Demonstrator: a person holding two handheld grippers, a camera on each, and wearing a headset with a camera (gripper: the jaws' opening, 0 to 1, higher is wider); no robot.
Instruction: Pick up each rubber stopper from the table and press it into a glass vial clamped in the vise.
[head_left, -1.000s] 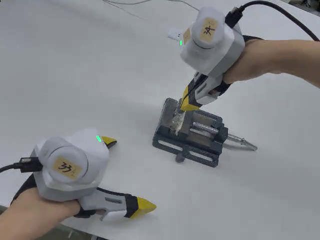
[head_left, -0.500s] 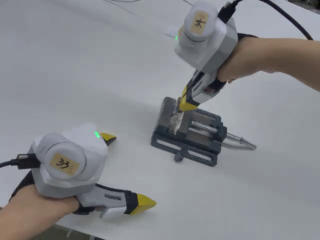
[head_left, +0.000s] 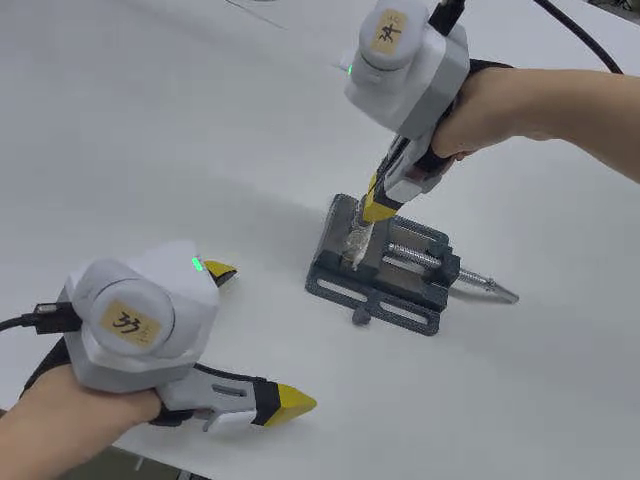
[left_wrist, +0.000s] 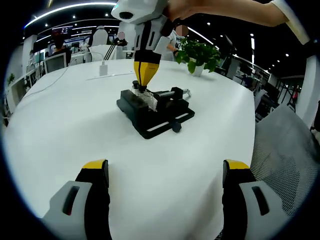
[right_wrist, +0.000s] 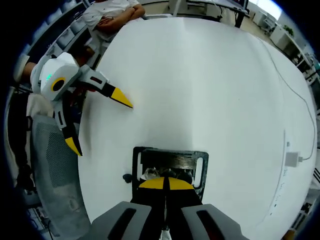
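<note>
A dark vise (head_left: 385, 268) stands on the white table (head_left: 150, 150) with a glass vial (head_left: 355, 240) clamped in its jaws. My right gripper (head_left: 374, 210) points steeply down, shut, with its yellow tips resting on the vial's top. No stopper can be made out between or under the tips. In the right gripper view the shut tips (right_wrist: 165, 183) cover the vise (right_wrist: 170, 159) and most of the vial (right_wrist: 151, 173). My left gripper (head_left: 257, 335) is open and holds nothing, low over the table's near left; in its own view (left_wrist: 165, 167) it faces the vise (left_wrist: 152, 107).
The vise's screw handle (head_left: 485, 287) sticks out to the right. A white adapter with a cable (left_wrist: 103, 67) lies at the far side of the table, with a potted plant (left_wrist: 197, 50) beyond. A mesh chair (right_wrist: 55, 165) stands off the table's edge.
The right gripper has tilted more upright, its body moving up and left while its tips stay on the vial. The left gripper has barely moved.
</note>
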